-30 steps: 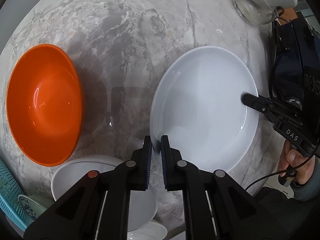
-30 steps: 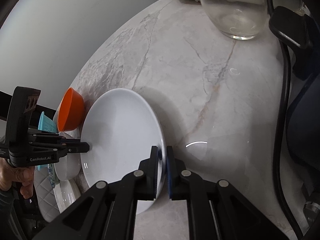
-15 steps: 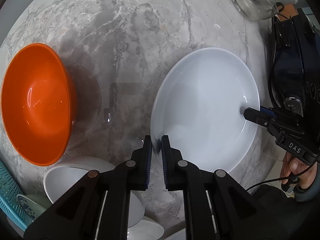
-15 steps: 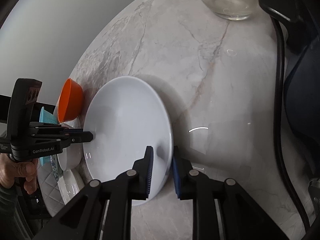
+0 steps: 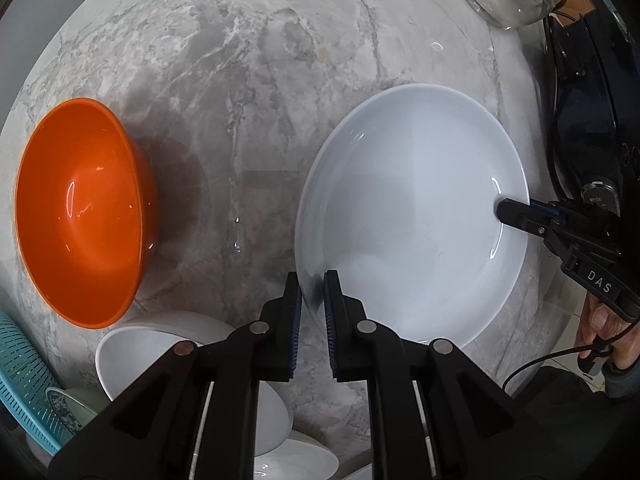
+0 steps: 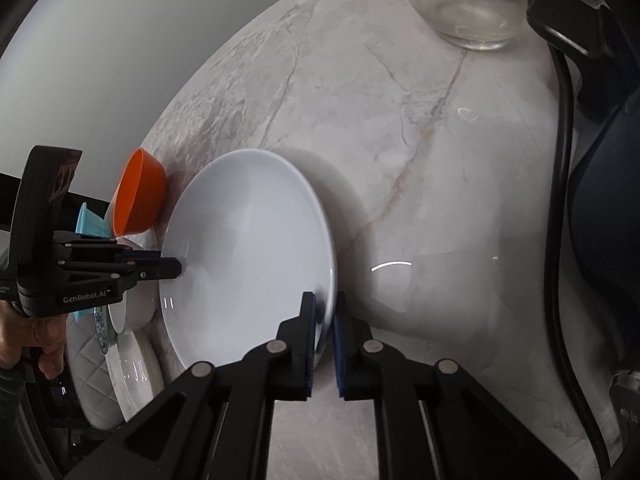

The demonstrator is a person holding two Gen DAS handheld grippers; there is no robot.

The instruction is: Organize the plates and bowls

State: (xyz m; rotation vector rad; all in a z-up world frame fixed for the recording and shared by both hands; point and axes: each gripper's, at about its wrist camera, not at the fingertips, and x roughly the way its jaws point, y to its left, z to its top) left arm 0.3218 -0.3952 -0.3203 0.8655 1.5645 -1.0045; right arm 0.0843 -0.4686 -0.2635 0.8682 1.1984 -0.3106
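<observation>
**Operator:** Right, I'm gripping the white plate [image 5: 412,216] from both sides. My left tongs [image 5: 312,280] are clenched on its near-left rim, and my right tongs [image 6: 323,300] have just been closing onto the opposite edge, with the rim between them.

**Colleague:** Where is the plate sitting?

**Operator:** It's lying on the marble surface [image 5: 280,60], well apart from the orange bowl [image 5: 80,212] on the left. Nearer to me, a white bowl [image 5: 152,344] and more white dishes are crowding beside a blue basket [image 5: 24,392].

**Colleague:** So which step are you working on?

**Operator:** I'm judging this as the pick-up of the plate, still at the start of the sorting; the orange bowl is looking untouched.

**Colleague:** What is the next move asking for?

**Operator:** I'm thinking both hands need to rise together and keep level, since each pinch is thin and a glazed rim may slip. I'm also minding the glass [image 6: 468,12] at the far edge and the black cable [image 6: 560,160] on the right while carrying it towards the other white dishes.
</observation>
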